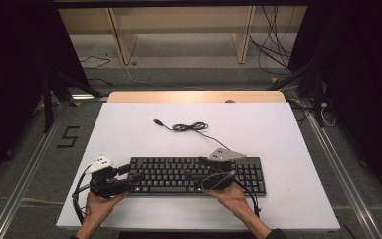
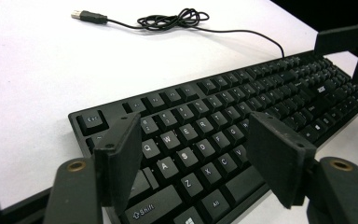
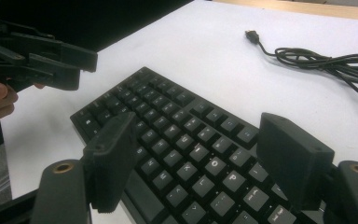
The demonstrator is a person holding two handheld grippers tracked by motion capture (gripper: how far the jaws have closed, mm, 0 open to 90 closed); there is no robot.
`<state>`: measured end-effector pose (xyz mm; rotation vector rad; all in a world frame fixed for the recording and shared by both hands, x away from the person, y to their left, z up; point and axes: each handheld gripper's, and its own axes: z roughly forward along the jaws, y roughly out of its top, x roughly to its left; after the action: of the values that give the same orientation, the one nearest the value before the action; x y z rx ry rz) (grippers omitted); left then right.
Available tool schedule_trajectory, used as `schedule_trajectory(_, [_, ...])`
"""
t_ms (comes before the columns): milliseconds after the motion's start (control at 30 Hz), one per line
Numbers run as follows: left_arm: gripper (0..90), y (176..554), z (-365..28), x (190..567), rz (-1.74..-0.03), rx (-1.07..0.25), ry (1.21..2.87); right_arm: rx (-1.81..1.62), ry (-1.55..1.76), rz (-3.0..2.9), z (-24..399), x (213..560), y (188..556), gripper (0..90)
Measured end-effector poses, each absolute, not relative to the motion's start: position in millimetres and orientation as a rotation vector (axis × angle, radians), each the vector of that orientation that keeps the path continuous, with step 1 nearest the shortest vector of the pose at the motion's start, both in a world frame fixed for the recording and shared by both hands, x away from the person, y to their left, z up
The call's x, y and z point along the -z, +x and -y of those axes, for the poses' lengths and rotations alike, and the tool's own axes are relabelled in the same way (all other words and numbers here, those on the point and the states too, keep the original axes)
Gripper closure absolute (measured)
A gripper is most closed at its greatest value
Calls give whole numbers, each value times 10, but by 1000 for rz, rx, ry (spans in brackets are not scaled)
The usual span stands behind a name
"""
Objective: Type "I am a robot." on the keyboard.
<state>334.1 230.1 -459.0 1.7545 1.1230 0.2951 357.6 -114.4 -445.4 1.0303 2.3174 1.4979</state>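
A black keyboard lies near the front edge of the white table top. Its thin black cable is coiled behind it and ends in a USB plug. My left gripper sits at the keyboard's left end, open, with its jaws standing wide over the left-hand keys and nothing between them. My right gripper is open over the right half of the keyboard, pointing left. In the right gripper view the left gripper hangs above the keyboard's far corner.
The cable coil and plug lie loose on the white surface behind the keyboard. A wooden strip edges the table's far side. Beyond it are shelf legs and floor cables. A metal rail runs along the left.
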Motion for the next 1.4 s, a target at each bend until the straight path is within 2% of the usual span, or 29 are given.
schedule_trajectory(267, [318,3358,-2307,4590,-1145,-296,1721,-1506,1008,-2343,1112,4464,3542,322])
schedule_trajectory(567, [299,3340,-2317,4576,-1124,-305,1696,-1485,947,-2435,1016,4521,3488,626])
schedule_trajectory(900, [297,3329,-2309,4575,-1109,-307,1681,-1397,919,-2527,896,4611,3459,860])
schedule_trajectory(1033, [296,3326,-2303,4578,-1102,-302,1687,-1351,914,-2556,848,4661,3451,900])
schedule_trajectory(1400, [295,3329,-2285,4587,-1094,-298,1689,-1248,912,-2602,769,4782,3458,900])
